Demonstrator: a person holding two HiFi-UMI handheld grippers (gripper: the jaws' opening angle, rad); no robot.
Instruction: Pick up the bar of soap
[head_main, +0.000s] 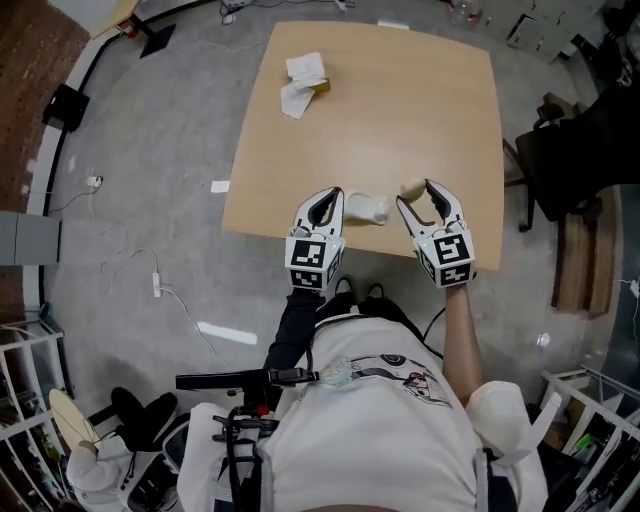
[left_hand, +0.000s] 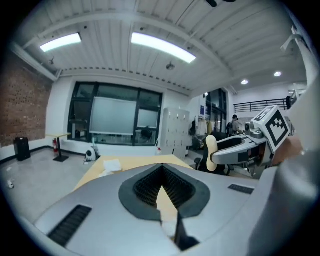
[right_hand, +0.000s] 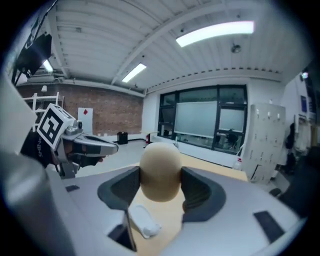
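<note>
Right gripper (head_main: 418, 197) clamps the soap (right_hand: 160, 172) across its middle; left gripper (left_hand: 161, 186) is closed, empty. Soap looks hard, light, likely slippery: squeeze gently

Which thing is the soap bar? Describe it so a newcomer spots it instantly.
Start at the light wooden table and go to its near edge, where the right gripper is. The soap bar is the smooth tan oval clamped between that gripper's jaws, held above the tabletop. Its neighbour, the white lump lying flat on the table just to the left, is paler and ungripped.
</note>
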